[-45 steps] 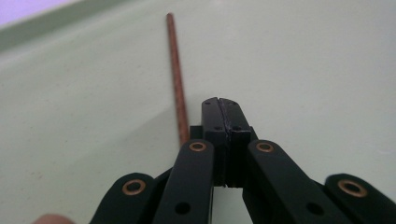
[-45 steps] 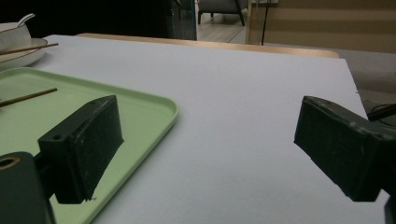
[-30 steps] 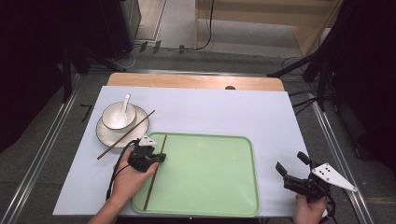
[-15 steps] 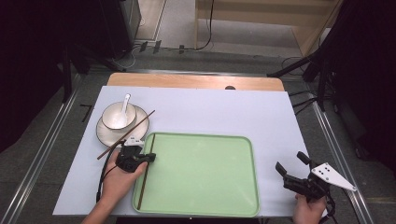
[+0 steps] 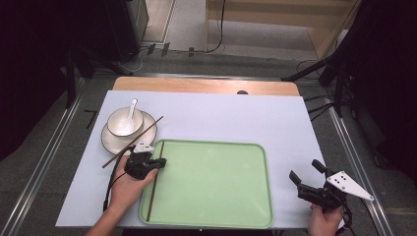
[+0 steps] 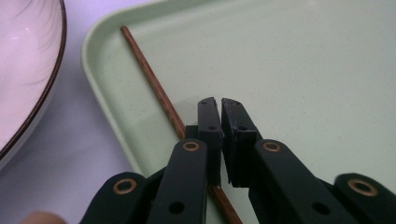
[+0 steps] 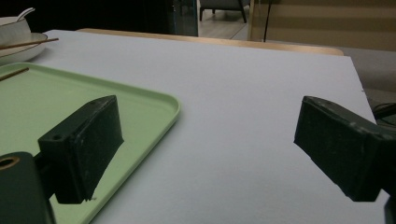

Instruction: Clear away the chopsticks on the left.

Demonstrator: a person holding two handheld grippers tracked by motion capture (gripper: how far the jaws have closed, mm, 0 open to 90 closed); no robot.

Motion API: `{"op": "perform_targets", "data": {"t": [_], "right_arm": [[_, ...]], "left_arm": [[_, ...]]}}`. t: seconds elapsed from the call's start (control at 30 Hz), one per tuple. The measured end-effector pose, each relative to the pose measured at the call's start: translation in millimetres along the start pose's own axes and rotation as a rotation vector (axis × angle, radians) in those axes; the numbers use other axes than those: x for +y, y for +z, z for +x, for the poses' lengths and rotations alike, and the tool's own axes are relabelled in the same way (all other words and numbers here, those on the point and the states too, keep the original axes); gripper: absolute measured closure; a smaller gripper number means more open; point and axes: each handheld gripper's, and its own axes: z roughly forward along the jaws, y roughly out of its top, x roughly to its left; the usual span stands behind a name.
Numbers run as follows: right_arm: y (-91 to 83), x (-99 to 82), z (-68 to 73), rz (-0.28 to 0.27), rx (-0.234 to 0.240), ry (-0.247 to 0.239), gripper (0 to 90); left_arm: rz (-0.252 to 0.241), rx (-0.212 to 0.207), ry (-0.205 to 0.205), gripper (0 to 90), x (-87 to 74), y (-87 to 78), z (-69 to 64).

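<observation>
Left gripper point(image 5: 158, 162): you've got it low over the tray's near-left corner, jaws almost together with just a slit between them, having opened a hair just now, and nothing pinched in that slit
Chopstick point(image 6: 159, 95): here it is lying flat in the tray, running along the left wall; in your left gripper view it passes just left of the jaws and under the left one, so it's loose, not clamped
Tray point(image 5: 216, 216): green, spread out to the right of your left gripper, bare but for that one stick
Second chopstick point(image 5: 134, 140): up ahead and left of your left gripper, propped across the saucer's rim, its low end on the mat
Saucer point(image 5: 112, 142): just beyond your left gripper, off the tray's far-left corner
Bowl point(image 5: 121, 124): sitting on the saucer, white spoon point(image 5: 132, 109) leaning in it
Right gripper point(image 5: 307, 175): you're holding it at the mat's near-right corner, well apart from the tray's right edge, jaws spread wide with nothing between them but bare mat
Mat point(image 5: 236, 118): pale sheet under everything, stretching ahead of both grippers
</observation>
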Motion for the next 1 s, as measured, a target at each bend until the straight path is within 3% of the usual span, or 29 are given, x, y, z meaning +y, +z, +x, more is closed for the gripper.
{"op": "perform_targets", "data": {"t": [0.27,0.37,0.57,0.67,0.83,1.0], "right_arm": [[-0.2,0.0,-0.6,-0.002,-0.001,-0.002,7.6],[-0.3,0.0,-1.0,-0.003,-0.003,0.000,7.6],[-1.0,0.0,-1.1,-0.002,-0.002,0.004,7.6],[-1.2,0.0,-1.5,-0.006,-0.002,0.003,7.6],[-1.1,-0.1,-1.8,-0.005,-0.001,0.002,7.6],[-0.5,0.1,-1.3,-0.003,0.000,0.001,7.6]], "left_arm": [[-0.022,-0.006,0.005,82.3,1.3,-5.0,3.7],[-0.056,0.016,0.016,76.2,3.4,-12.3,6.4],[-0.102,0.014,0.030,59.7,8.2,-31.7,21.4],[-0.112,0.047,0.046,50.8,8.3,-42.8,33.7],[-0.127,0.100,0.018,51.0,5.8,-60.2,55.8],[-0.120,0.216,0.011,52.8,2.1,-68.0,71.5]]}}
